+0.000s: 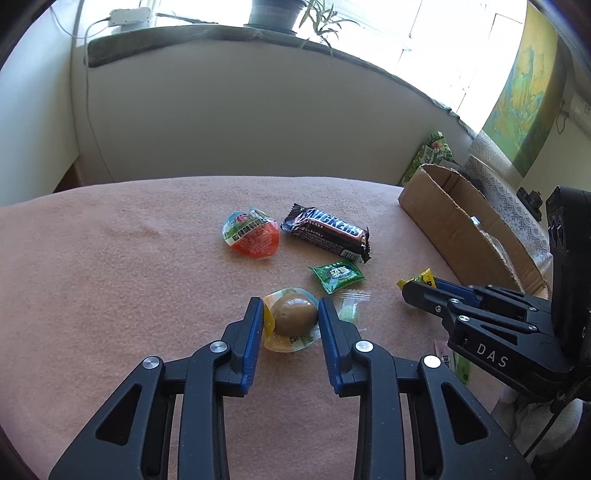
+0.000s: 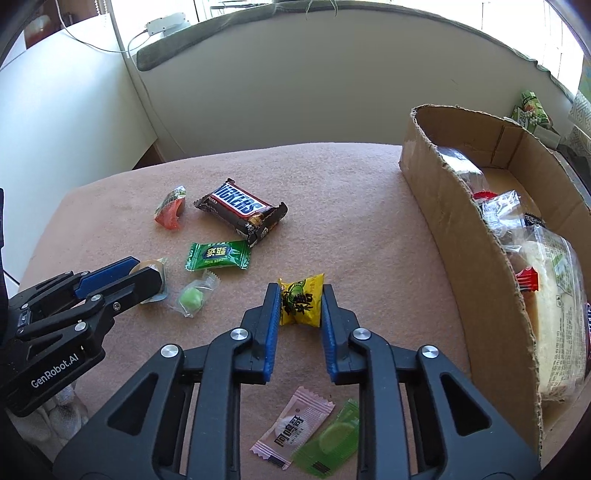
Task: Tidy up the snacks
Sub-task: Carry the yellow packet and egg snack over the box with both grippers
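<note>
My left gripper (image 1: 291,308) straddles a packed brown egg (image 1: 295,316) on the pink cloth (image 1: 110,277), its jaws touching the pack's sides. My right gripper (image 2: 298,295) is closed on a small yellow snack packet (image 2: 301,301), resting on the cloth (image 2: 351,221). Loose on the cloth are a Snickers bar (image 2: 240,210), an orange jelly cup (image 2: 170,211), a green candy (image 2: 218,255), a clear-wrapped green sweet (image 2: 192,298), a pink sachet (image 2: 293,428) and a green sachet (image 2: 328,446). The cardboard box (image 2: 461,221) on the right holds several packed snacks.
A white wall and window sill with a plant pot (image 1: 273,14) stand beyond the table's far edge. A green carton (image 1: 430,155) stands behind the box (image 1: 443,214). The left gripper shows in the right wrist view (image 2: 147,280), the right gripper in the left wrist view (image 1: 417,291).
</note>
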Tool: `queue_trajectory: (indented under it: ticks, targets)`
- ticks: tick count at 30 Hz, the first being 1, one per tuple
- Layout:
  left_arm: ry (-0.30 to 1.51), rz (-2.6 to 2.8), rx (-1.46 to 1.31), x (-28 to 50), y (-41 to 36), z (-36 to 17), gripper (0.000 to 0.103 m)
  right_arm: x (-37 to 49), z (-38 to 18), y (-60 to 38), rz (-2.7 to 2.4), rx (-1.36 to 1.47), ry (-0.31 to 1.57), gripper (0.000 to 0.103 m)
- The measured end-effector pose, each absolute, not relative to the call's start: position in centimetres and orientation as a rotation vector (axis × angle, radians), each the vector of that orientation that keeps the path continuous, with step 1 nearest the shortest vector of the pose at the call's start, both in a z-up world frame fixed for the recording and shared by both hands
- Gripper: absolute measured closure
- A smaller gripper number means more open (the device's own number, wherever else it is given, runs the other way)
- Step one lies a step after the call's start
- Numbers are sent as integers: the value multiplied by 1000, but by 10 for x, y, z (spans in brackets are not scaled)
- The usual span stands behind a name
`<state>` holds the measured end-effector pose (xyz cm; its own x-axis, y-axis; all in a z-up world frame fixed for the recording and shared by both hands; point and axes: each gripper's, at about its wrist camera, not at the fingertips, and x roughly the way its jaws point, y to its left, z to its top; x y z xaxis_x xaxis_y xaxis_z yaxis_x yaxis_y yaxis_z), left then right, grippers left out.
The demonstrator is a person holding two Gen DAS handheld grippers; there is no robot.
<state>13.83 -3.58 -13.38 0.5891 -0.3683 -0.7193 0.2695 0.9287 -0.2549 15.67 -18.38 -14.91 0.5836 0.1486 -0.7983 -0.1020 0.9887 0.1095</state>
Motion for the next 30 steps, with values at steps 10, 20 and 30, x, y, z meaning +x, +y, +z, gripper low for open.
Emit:
queue_trajectory:
  ticks: [10,20,30]
  targets:
    - [839,-353,-141,123,-24,-124,75,143,-135,-185,151,50,889,82]
    - [784,-388,-155,111,-33,-98,75,122,-95,-203,159,73,804,82]
    - [763,-459,-137,112,-74,-84,75,97,-69,-259,88,111,748,82]
